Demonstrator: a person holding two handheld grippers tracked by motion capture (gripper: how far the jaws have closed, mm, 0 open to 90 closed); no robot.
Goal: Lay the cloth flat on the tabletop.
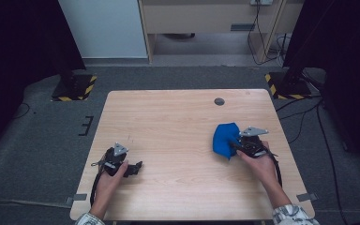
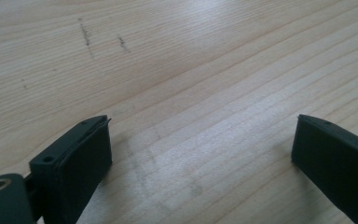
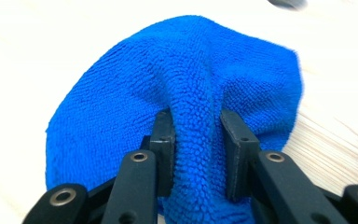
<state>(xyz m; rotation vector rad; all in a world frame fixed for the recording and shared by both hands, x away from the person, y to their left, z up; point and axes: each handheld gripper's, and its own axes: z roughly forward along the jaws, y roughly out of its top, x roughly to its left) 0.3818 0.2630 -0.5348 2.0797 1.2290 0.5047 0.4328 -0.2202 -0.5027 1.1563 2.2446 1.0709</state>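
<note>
On table [image 1: 178,122], blue cloth [image 3: 186,84] bunches between right hand-held gripper [image 3: 196,140] jaws.

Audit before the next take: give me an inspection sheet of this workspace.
Surface: wooden table, faint dark scuffs, a round dark cap near its far edge.
Job's things: blue cloth, bunched, right side.
Clutter: nothing seen.
Grippers: left gripper open over bare wood; right gripper pinching a ridge of cloth.
Cables: one trailing from each gripper; more on the floor.
Surroundings: grey carpet, striped stand bases, dark curtains.
</note>
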